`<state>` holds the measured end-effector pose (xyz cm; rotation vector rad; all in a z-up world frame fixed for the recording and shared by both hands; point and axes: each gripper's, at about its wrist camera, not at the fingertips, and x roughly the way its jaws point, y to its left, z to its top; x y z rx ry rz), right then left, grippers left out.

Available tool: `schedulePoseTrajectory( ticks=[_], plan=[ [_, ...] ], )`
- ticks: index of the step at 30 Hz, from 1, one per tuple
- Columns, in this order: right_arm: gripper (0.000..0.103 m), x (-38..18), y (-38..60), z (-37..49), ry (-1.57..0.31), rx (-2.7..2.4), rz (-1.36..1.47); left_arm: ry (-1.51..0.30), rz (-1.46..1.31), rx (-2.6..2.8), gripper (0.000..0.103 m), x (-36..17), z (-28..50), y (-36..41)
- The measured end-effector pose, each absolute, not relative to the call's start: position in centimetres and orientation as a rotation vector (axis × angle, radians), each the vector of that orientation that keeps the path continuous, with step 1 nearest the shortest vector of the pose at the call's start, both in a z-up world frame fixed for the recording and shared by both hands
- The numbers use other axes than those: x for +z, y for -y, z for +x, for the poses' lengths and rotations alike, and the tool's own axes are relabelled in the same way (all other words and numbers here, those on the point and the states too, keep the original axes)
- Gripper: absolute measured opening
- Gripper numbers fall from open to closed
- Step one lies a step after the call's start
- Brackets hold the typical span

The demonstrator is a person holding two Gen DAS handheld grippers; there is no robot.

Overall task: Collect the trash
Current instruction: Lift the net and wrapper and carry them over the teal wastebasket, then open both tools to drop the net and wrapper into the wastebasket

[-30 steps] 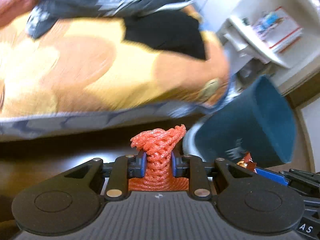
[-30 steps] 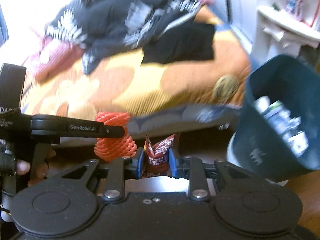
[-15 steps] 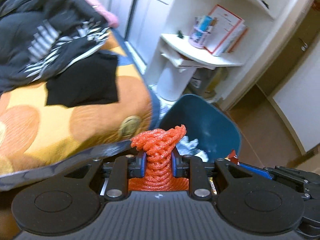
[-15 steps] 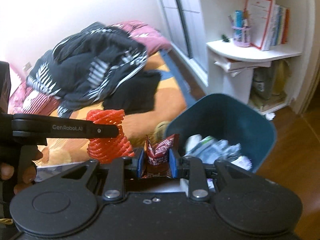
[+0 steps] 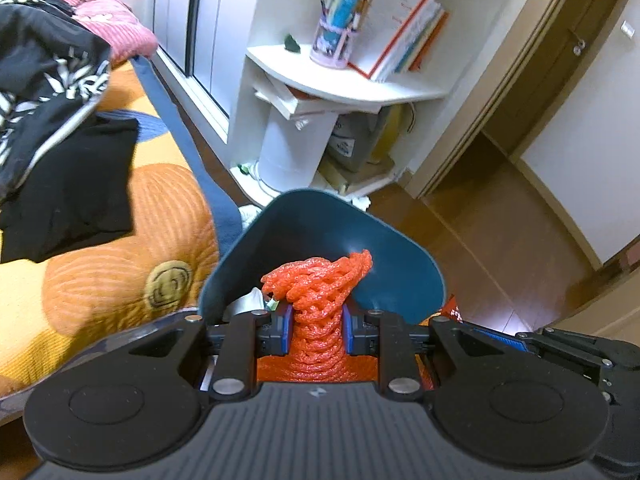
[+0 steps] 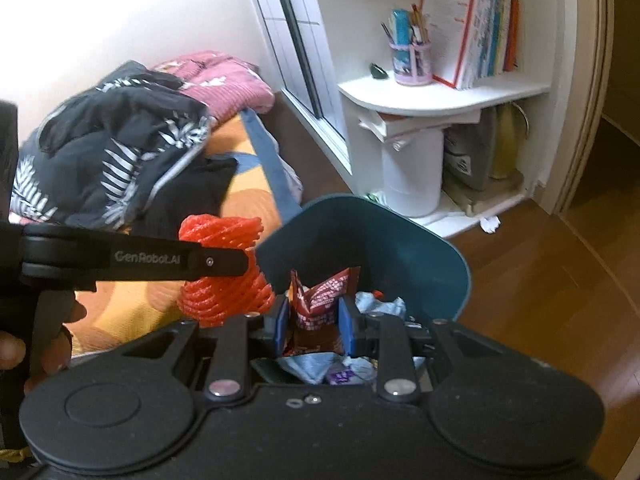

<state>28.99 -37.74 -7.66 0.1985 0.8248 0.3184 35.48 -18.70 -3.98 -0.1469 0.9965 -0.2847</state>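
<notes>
My left gripper (image 5: 314,330) is shut on a red foam net sleeve (image 5: 316,284), whose top flares above the blue pads. It hangs over the near rim of a dark teal bin (image 5: 384,252). In the right wrist view the same foam net (image 6: 224,280) shows at left, pinched by the left gripper's black finger (image 6: 168,260). My right gripper (image 6: 313,328) is shut on a crumpled dark red snack wrapper (image 6: 320,296), held over the bin (image 6: 400,240), which holds several pieces of paper and wrapper trash (image 6: 380,304).
A bed with an orange quilt (image 5: 120,248) and dark clothes (image 5: 48,92) lies left of the bin. A white corner shelf (image 5: 360,80) with books and a pen cup stands behind it, over a white cylinder (image 5: 288,148). Wooden floor (image 5: 480,260) spreads to the right.
Both grippers have swung from over the bed toward the bin, each keeping its grip. The bin now sits right under and ahead of them, and the shelf has come into full view.
</notes>
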Motion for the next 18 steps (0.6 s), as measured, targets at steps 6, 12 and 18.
schedulePoseTrajectory(
  ticks=[6,12,18],
  plan=[
    [0.026,-10.6,38.9,31.1,-0.895,0.291,0.226,-1.06,-0.083,-0.274,0.023,-7.6,37.8,20.4],
    [0.027,-13.4,39.1,33.6,-0.97,0.262,0.256,-1.114,-0.039,-0.257,0.023,-10.9,39.8,21.4],
    [0.027,-15.5,38.7,35.3,-1.033,0.249,0.264,-1.167,-0.021,-0.265,0.023,-13.7,41.1,22.1]
  ],
)
